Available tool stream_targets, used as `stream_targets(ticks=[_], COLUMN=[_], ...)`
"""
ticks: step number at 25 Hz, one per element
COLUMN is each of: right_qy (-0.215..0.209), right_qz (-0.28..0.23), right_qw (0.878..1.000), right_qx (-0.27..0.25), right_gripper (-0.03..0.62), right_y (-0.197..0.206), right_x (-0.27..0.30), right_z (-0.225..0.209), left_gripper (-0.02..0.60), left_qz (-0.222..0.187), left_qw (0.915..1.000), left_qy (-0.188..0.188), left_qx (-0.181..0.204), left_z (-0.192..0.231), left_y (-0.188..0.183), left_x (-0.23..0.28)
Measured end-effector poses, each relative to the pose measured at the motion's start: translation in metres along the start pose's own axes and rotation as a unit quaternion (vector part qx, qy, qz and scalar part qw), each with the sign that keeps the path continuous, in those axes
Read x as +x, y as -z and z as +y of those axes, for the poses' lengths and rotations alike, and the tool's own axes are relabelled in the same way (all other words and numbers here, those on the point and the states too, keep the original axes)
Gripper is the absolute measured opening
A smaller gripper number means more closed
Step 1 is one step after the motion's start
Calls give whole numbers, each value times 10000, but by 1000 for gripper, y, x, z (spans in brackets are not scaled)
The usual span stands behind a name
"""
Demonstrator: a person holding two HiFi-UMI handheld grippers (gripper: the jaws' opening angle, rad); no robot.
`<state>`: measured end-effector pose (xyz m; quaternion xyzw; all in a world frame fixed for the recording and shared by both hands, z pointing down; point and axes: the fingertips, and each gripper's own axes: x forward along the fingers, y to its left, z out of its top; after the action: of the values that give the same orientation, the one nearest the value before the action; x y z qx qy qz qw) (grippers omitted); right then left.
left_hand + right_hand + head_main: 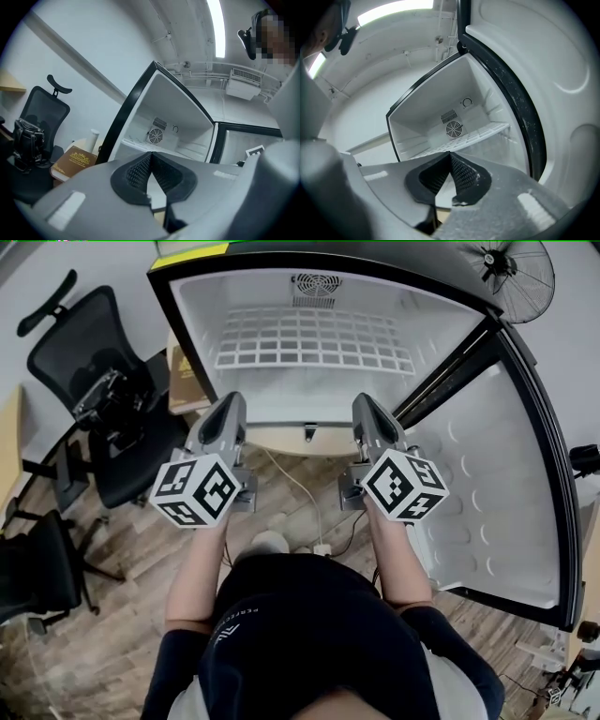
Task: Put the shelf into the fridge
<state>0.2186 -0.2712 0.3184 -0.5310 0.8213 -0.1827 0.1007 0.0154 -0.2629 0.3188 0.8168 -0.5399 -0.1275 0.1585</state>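
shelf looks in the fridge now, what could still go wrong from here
The shelf may not be fully seated at its sides; that cannot be told here, so it could tip under load. The loose cable on the floor right under the person could catch a foot on stepping back.

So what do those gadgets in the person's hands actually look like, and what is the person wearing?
Each is a grey plastic wedge tapering forward: the left hand-held gripper and the right hand-held gripper. Each carries a white cube printed with black square markers. The jaws are lined with black ribbed pads. The person wears a dark short-sleeved top.
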Motion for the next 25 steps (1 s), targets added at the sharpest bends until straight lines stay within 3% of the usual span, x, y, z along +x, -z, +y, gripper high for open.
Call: stream_targets(ticks=[11,25], right_qy=[-32,-23], right_qz=[271,280], right_qw=[9991,9990], right_qx=[-326,-338], right_gripper=[0,0], right_y=[11,10], right_x=[-6,-4], right_z=[2,6], left_gripper=[15,15], left_qz=[188,223], left_qw=[9996,9994], left_qy=[-172,-235], left_qx=[157,113], left_z=[21,34], left_y=[1,-2], left_x=[-18,-27])
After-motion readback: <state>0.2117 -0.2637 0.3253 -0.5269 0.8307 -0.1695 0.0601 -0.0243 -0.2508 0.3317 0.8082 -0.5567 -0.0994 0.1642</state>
